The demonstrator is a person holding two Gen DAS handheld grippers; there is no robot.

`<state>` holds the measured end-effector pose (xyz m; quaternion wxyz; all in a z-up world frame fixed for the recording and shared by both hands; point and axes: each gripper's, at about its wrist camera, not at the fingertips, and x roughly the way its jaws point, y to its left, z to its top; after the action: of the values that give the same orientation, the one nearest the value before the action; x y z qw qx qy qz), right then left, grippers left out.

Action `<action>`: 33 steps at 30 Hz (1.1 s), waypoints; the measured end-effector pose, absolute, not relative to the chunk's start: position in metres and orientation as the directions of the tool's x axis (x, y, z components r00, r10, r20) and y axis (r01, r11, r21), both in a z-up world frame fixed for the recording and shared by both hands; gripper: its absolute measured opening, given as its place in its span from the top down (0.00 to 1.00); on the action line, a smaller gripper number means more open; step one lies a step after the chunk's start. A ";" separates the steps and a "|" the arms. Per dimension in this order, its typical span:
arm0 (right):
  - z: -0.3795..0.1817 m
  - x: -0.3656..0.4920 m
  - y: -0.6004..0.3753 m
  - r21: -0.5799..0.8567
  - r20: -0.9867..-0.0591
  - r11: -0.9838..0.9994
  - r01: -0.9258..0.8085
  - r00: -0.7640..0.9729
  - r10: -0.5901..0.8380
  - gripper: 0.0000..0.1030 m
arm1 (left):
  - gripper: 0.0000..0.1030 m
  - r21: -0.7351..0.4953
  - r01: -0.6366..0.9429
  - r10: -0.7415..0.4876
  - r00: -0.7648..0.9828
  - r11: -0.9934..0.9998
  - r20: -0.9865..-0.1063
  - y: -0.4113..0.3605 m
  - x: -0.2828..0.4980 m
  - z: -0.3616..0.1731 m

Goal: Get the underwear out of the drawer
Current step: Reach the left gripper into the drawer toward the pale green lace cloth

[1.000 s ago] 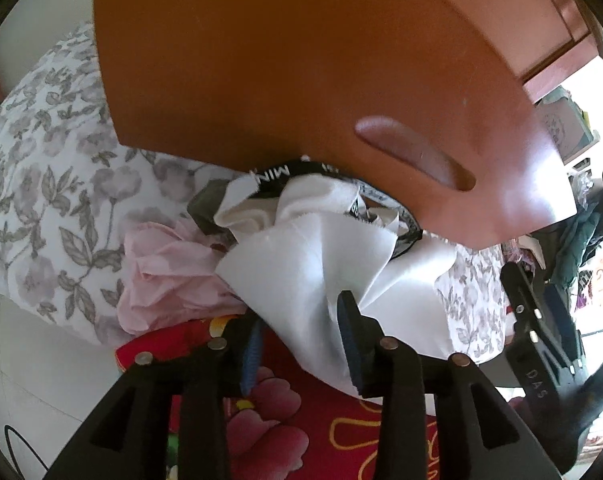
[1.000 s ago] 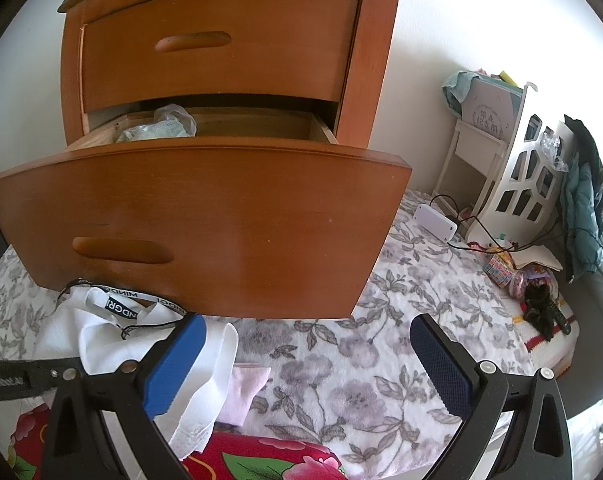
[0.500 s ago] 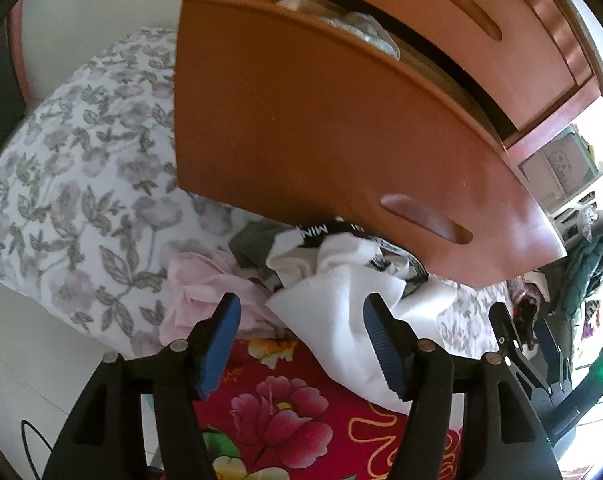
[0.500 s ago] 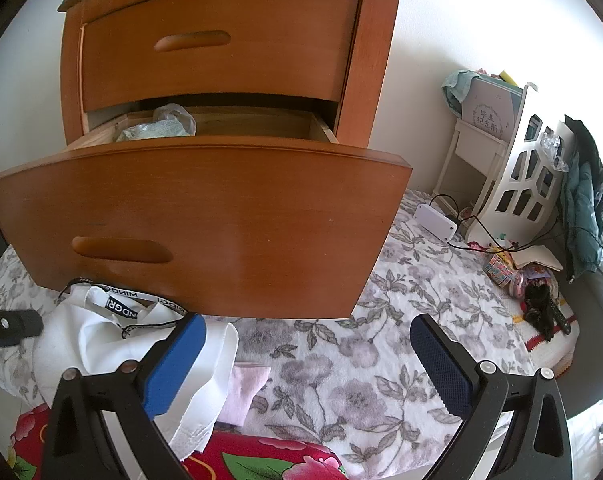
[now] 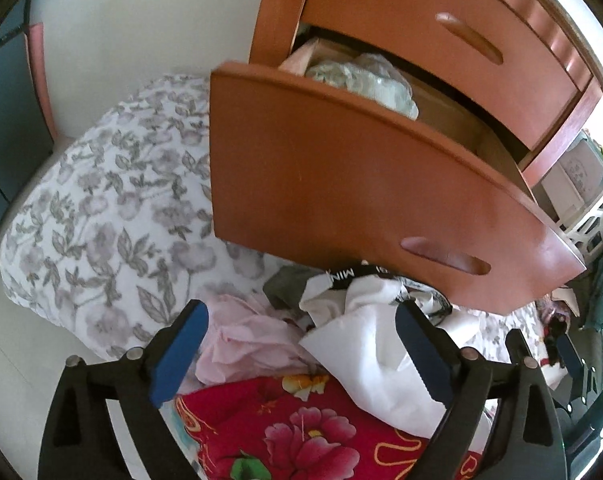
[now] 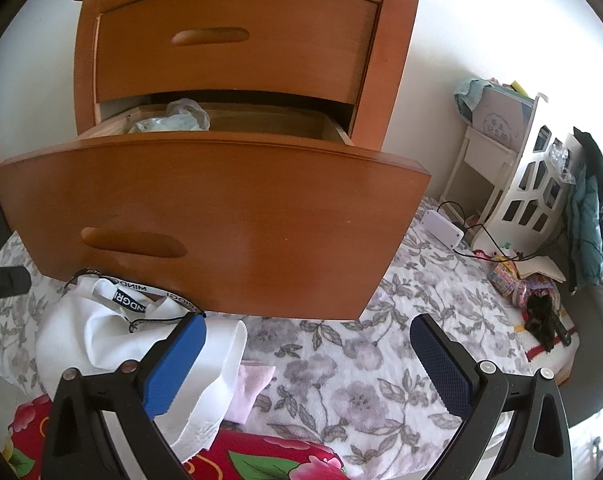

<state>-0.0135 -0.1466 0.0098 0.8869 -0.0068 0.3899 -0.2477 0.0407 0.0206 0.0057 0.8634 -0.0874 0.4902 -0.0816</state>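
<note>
The wooden nightstand's lower drawer point(image 5: 341, 184) point(image 6: 221, 224) stands pulled out, and a pale crumpled item point(image 5: 361, 80) point(image 6: 173, 120) lies inside it. White underwear with a black lettered waistband point(image 5: 365, 320) point(image 6: 85, 332) lies on the bed below the drawer front, beside a pink garment point(image 5: 245, 344). My left gripper point(image 5: 301, 340) hovers over this pile. Its jaws are opening wide, and neither pad presses on the cloth. My right gripper point(image 6: 307, 360) stands open over the floral sheet to the right of the pile, holding nothing.
A red flowered blanket point(image 5: 301, 432) point(image 6: 261, 460) lies nearest me. The floral sheet point(image 6: 361, 360) spreads to the right. At the far right are a white power strip with cables point(image 6: 441, 228), a white shelf point(image 6: 533, 184), small toys point(image 6: 541, 308) and hanging teal clothes point(image 6: 589, 216).
The left gripper let go of the white underwear, opened wide and lifted away. The underwear now lies on the bed. The right gripper has not moved.
</note>
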 end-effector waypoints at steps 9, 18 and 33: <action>0.011 -0.013 -0.145 -0.209 -0.687 0.881 0.424 0.578 -0.441 0.00 | 0.02 -0.199 0.079 -0.210 0.546 0.977 -0.811 0.018 0.038 0.016; 0.014 -0.014 -0.139 -0.220 -0.671 0.887 0.407 0.596 -0.440 0.00 | 0.02 -0.200 0.086 -0.212 0.580 0.976 -0.787 0.018 0.034 0.027; 0.014 -0.012 -0.138 -0.218 -0.675 0.892 0.396 0.599 -0.431 0.00 | 0.02 -0.306 0.150 -0.320 0.696 0.940 -0.642 0.029 0.027 0.075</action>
<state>-0.0125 -0.1378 0.0142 0.8940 -0.0226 0.3832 -0.2312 0.0268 0.0287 0.0747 0.9136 -0.1159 0.3678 -0.1287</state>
